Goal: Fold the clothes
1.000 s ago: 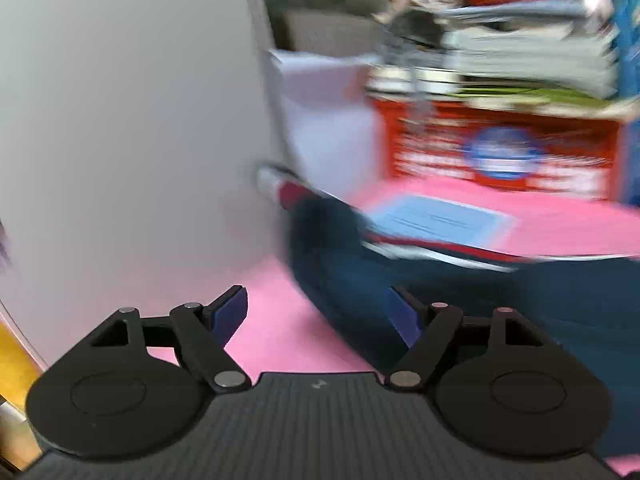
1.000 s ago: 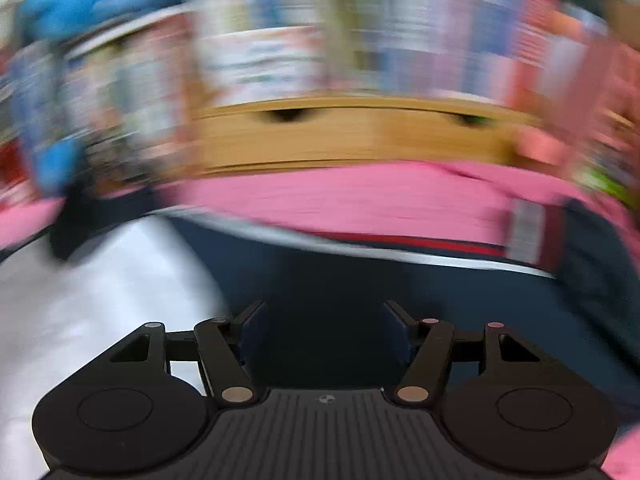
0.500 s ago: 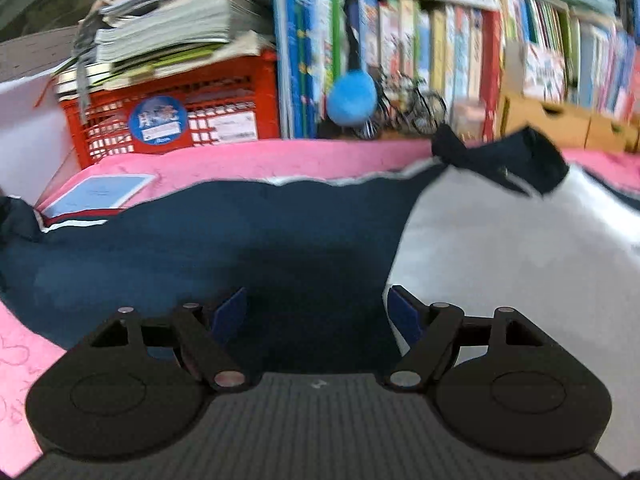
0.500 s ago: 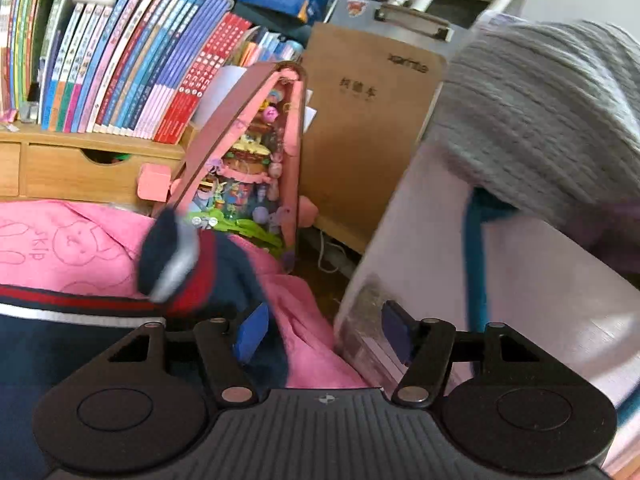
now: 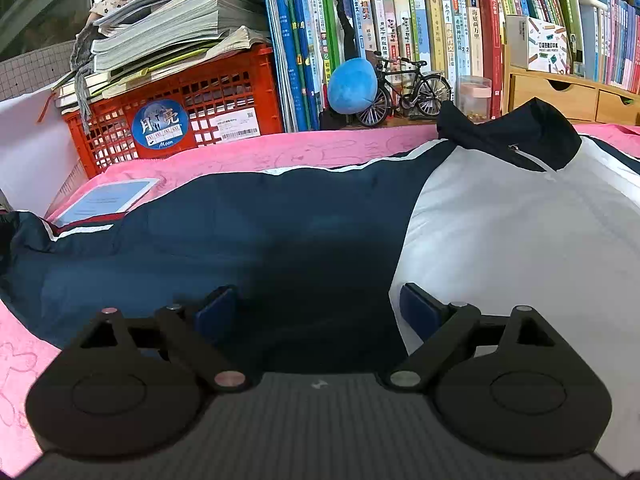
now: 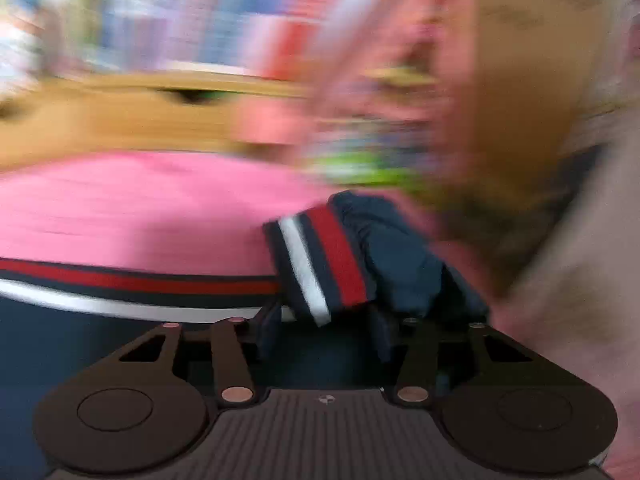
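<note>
A navy and white jacket lies spread across the pink-covered desk, its collar towards the bookshelf and one sleeve stretching towards the red crate. The left gripper hovers over the jacket's navy part, jaws released and holding nothing. The right gripper sits at the striped cuff of the other sleeve; the view is blurred, so I cannot tell whether its jaws grip the cloth.

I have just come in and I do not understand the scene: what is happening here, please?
A person with two handheld grippers is folding a navy and white jacket spread on a pink cloth. The left gripper hovers open over the jacket's body. The right gripper is at the striped sleeve cuff; that view is blurred, so its grip is unclear.
</note>
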